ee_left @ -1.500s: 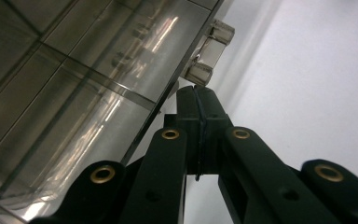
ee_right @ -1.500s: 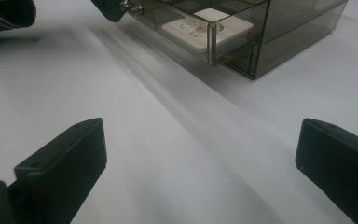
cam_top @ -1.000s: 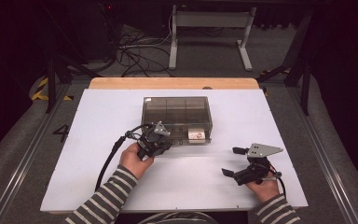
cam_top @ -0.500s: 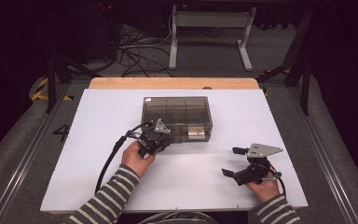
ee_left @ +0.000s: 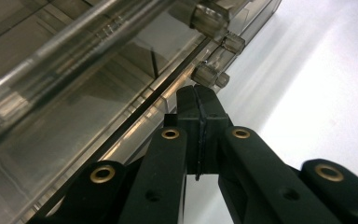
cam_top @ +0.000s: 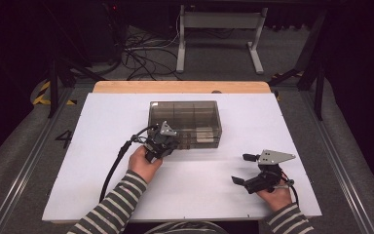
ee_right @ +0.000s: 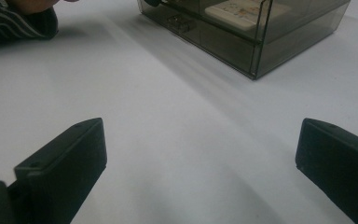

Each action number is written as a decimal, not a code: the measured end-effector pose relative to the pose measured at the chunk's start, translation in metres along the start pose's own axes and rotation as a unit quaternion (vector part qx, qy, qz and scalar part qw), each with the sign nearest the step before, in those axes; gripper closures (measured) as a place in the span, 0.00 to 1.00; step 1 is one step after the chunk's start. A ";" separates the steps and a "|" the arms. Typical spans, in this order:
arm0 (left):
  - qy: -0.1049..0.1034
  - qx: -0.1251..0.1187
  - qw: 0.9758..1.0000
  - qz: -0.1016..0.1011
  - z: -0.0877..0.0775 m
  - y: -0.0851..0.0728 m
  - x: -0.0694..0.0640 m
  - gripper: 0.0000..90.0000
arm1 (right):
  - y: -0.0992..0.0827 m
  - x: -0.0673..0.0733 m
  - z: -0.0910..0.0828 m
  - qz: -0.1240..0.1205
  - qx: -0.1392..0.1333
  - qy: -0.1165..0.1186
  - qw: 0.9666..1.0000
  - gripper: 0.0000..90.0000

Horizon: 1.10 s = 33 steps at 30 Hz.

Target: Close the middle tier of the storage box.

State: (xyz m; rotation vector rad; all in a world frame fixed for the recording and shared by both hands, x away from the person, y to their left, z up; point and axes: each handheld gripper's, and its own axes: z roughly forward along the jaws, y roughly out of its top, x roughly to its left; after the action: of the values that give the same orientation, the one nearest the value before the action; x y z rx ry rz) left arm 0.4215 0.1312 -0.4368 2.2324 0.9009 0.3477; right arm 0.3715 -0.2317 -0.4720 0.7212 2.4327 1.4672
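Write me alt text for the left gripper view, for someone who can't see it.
The left gripper, its two black jaws pressed shut with nothing between them, has its tip at the front edge of a smoky transparent plastic compartment box, just below a small clear hinge knuckle. The box runs diagonally across the upper left, and the white tabletop lies to the right.

The middle of the table (cam_top: 102, 146) is blocked by the box (cam_top: 185, 117). Open board is left on either side and along the near edge.
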 end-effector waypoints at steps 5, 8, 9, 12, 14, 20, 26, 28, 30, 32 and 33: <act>-0.010 -0.001 1.000 -0.004 0.000 0.000 0.003 1.00 | 0.000 0.000 0.000 0.000 0.000 0.000 1.000 0.03; -0.010 -0.001 1.000 -0.006 0.000 0.000 0.003 1.00 | 0.000 0.000 0.000 -0.001 0.000 0.001 1.000 0.03; -0.011 -0.002 1.000 -0.008 0.000 0.000 0.003 1.00 | 0.000 0.000 0.000 -0.001 0.000 0.001 1.000 0.03; -0.013 -0.003 1.000 -0.008 0.000 0.000 0.003 1.00 | 0.000 0.000 0.000 -0.001 0.000 0.000 1.000 0.03; -0.010 0.001 1.000 -0.002 0.000 0.000 0.003 1.00 | 0.000 0.000 0.000 -0.001 0.000 0.000 1.000 0.03; -0.021 0.002 1.000 0.000 -0.007 0.000 0.002 1.00 | 0.000 0.000 0.000 0.000 0.000 0.001 1.000 0.03; -0.027 -0.001 1.000 0.009 -0.015 0.001 -0.001 0.98 | 0.000 0.000 0.000 -0.002 0.001 0.001 1.000 0.03; -0.030 0.000 1.000 0.009 -0.017 0.001 -0.002 0.97 | 0.000 0.000 0.000 -0.002 0.001 0.001 1.000 0.03; -0.031 -0.001 0.999 0.007 -0.018 0.000 -0.004 0.97 | 0.000 0.000 0.000 -0.001 0.001 0.001 1.000 0.03; -0.032 -0.003 0.999 0.010 -0.019 0.000 -0.004 0.97 | 0.000 0.000 0.000 -0.001 0.001 0.000 1.000 0.03; -0.032 -0.003 0.999 0.013 -0.020 0.001 -0.004 0.97 | 0.000 0.000 0.000 -0.001 0.001 0.000 1.000 0.03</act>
State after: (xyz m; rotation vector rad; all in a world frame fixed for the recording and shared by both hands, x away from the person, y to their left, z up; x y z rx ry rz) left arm 0.4090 0.1381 -0.4216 2.2388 0.8376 0.2892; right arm 0.3715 -0.2315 -0.4721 0.7192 2.4343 1.4655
